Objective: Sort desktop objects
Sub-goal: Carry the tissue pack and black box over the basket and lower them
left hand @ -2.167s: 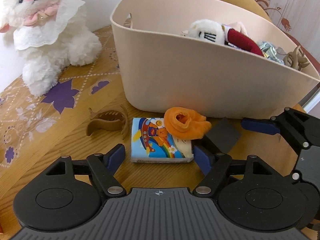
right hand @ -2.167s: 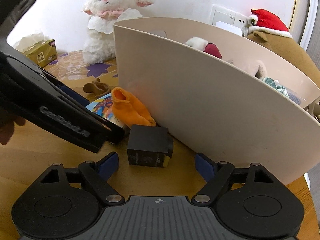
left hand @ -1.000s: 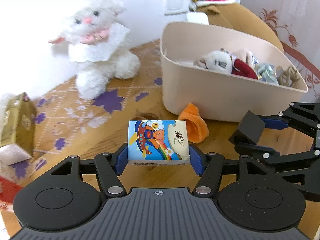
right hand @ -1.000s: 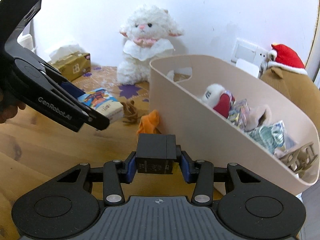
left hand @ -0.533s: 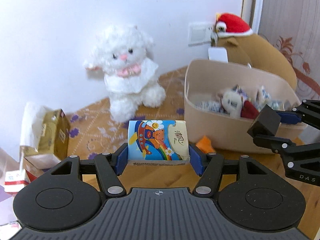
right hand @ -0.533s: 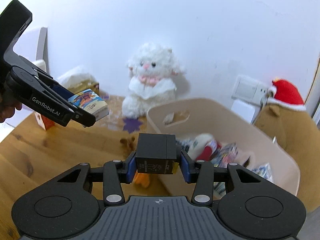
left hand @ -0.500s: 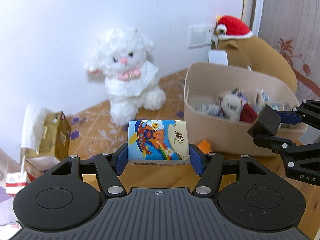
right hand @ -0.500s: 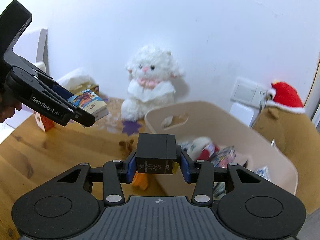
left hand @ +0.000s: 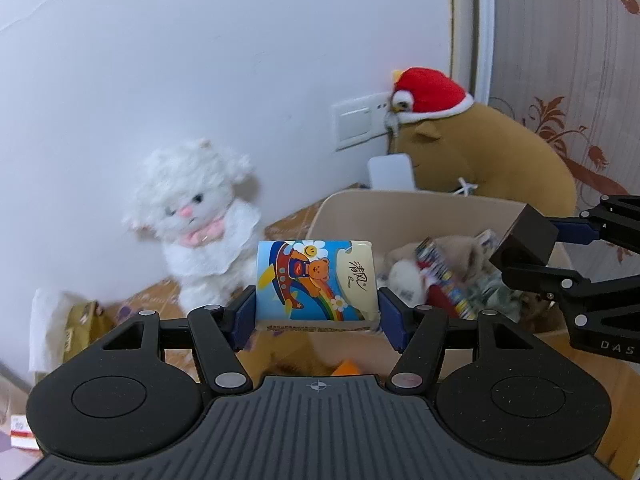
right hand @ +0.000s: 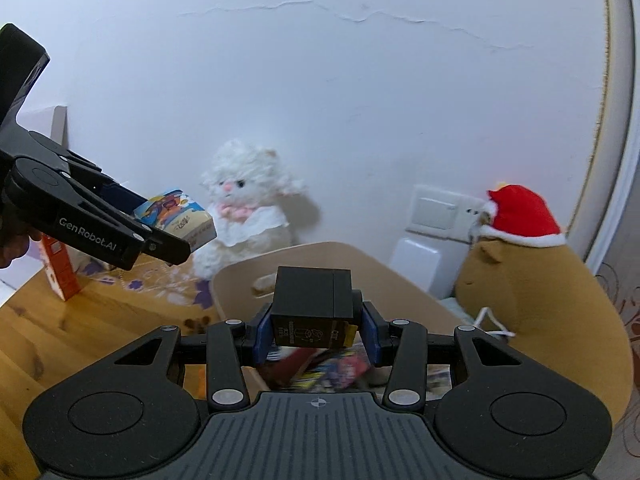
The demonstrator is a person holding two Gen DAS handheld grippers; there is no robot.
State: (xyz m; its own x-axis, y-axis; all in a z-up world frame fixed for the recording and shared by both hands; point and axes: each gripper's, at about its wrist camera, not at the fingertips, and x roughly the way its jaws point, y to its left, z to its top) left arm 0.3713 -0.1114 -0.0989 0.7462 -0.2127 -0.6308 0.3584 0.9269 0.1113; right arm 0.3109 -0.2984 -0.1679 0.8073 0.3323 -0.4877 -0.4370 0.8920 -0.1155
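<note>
The left gripper (left hand: pixel 316 314) is held in the air, its jaws closed on the two ends of a tissue pack (left hand: pixel 316 282) printed with a cartoon bear, a rainbow and a daisy; the pack sits level between the blue pads (left hand: pixel 245 317) and is clear of the bench (right hand: pixel 60 320). In the right wrist view the same gripper (right hand: pixel 160 236) enters from the left with the pack (right hand: pixel 178 218) projecting from its tip, in front of the white wall. The right gripper (right hand: pixel 314 334) is likewise raised, its jaws closed on a black box (right hand: pixel 312 304) with pale print on its near face; the box stands upright between the pads and hangs above the open bin (right hand: pixel 332 256). From the left wrist view this gripper (left hand: pixel 548 258) reaches in from the right and the box (left hand: pixel 526 236) lies over the far right part of the bin (left hand: pixel 400 212). The beige bin holds a jumble of things, among them a small white plush (left hand: pixel 404 280) and a colourful packet (left hand: pixel 440 276), both blurred. A white lamb toy (left hand: pixel 200 224) with a pink collar sits on the bench against the wall, left of the bin. A brown plush (left hand: pixel 488 164) in a red cap (left hand: pixel 428 90) stands behind the bin, beside a wall switch (left hand: pixel 356 126). A tissue box (left hand: pixel 72 328) stands at the far left of the bench. An orange item (left hand: pixel 348 368) shows just below the pack, near the bin's foot; what it is cannot be told.
</note>
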